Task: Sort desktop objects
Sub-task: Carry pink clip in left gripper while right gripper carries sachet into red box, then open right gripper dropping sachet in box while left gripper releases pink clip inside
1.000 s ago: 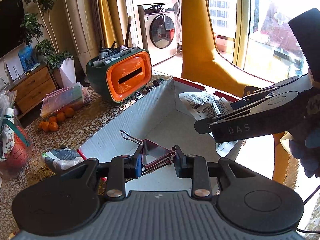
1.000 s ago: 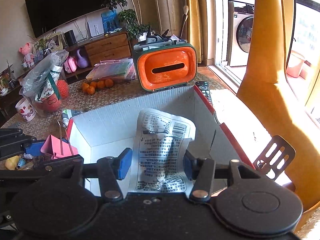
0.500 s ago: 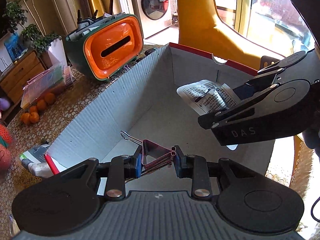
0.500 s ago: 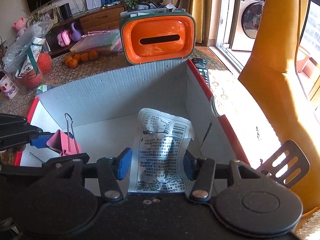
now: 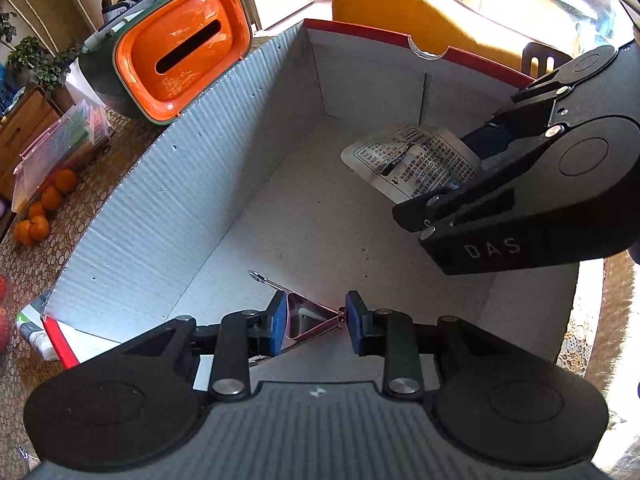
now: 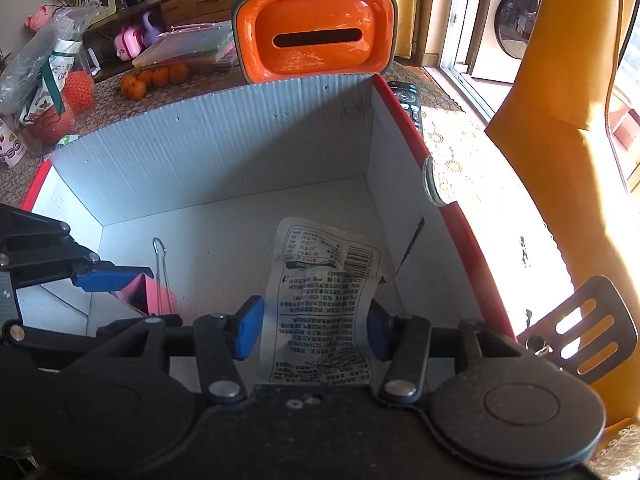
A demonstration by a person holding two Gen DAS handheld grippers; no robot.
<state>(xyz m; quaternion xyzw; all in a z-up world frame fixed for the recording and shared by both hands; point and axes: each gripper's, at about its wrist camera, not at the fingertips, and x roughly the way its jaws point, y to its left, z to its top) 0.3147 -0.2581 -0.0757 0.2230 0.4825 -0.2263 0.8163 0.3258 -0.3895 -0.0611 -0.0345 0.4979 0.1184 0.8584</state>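
Inside the box [image 5: 168, 216], left gripper [image 5: 315, 321] pinches a binder clip [image 5: 308, 318]; right gripper [image 6: 315, 330] clasps a packet [image 6: 320, 312].

An orange-fronted bin [image 6: 316, 36] stands at top centre of the right view. Oranges [image 6: 154, 78] lie to its left, a remote [image 6: 408, 100] to its right. A slotted spatula [image 6: 580, 328] sits at lower right.

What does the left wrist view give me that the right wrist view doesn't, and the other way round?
Left wrist only: the notch in the box's far rim. Right wrist only: the remote beside the box and the bags at far left. Both: the box, clip in the left claw, packet in the right claw, orange bin, oranges.
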